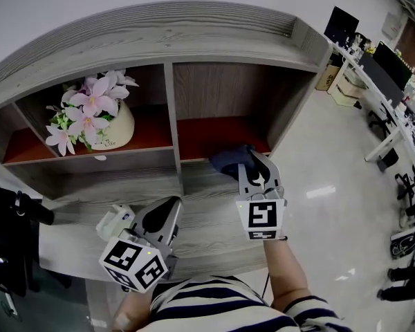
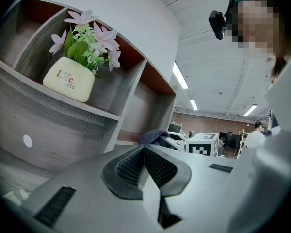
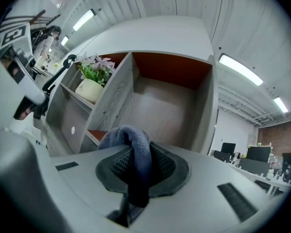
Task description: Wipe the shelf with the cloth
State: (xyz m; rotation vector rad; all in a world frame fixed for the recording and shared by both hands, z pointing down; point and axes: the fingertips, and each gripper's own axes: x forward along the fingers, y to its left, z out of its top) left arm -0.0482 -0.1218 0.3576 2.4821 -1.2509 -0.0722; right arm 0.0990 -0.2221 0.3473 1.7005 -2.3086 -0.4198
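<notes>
Pinching the dark blue cloth point(image 1: 228, 162) between its jaws, the right gripper point(image 1: 257, 160) holds it at the front edge of the right compartment of the shelf point(image 1: 214, 189). The left gripper point(image 1: 168, 206) hangs lower, over the shelf's front ledge, its jaws pressed together on nothing. A flower pot point(image 1: 115, 128) sits in the left compartment.

Shelf point(image 1: 194, 30): grey woodgrain, compartment floors red-brown. Cloth point(image 1: 229, 160): dark blue. Pot point(image 1: 117, 131): cream, holding pink flowers point(image 1: 90, 106) with green leaves. Marker cube point(image 1: 261, 216) — black squares on white. Shirt point(image 1: 214, 304) — navy-and-white stripes.
</notes>
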